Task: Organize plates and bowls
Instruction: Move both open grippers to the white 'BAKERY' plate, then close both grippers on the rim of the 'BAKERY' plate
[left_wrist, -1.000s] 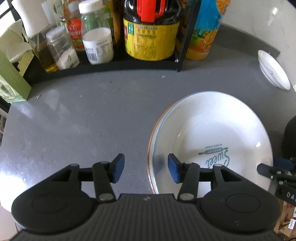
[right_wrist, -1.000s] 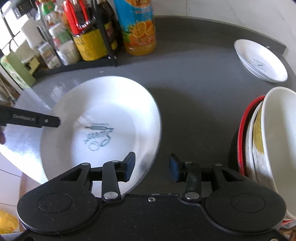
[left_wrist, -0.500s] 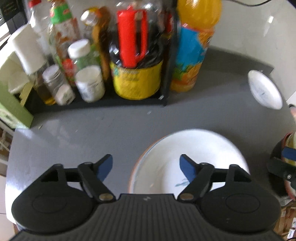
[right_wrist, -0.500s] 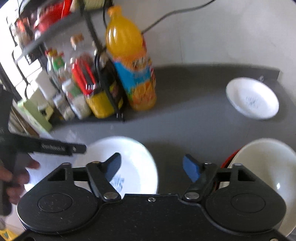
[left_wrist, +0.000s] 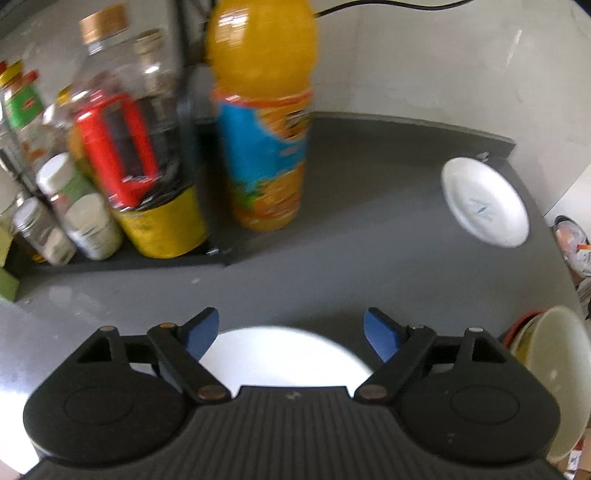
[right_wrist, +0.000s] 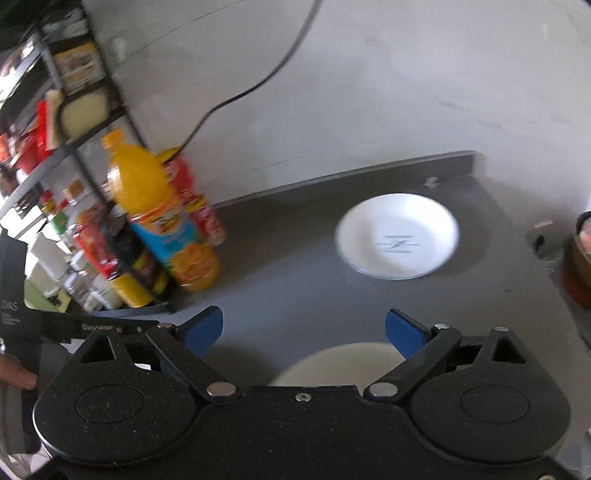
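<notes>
Both grippers, left (left_wrist: 290, 332) and right (right_wrist: 303, 330), are hovering with jaws spread, empty; we are eyeing the small plate (right_wrist: 397, 236) at one o'clock for stacking.

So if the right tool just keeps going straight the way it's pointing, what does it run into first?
Probably the small white plate on the grey counter. It lies ahead, slightly right of the open right tool, with only bare counter between. Depth is hard to judge through the fisheye.

I count two white plates: one large plate (left_wrist: 280, 354) below my left jaws, one small plate (left_wrist: 484, 206) far ahead. One cream bowl (right_wrist: 340, 363) sits under my right jaws. One orange juice bottle (left_wrist: 264, 122) stands ahead-left.
</notes>
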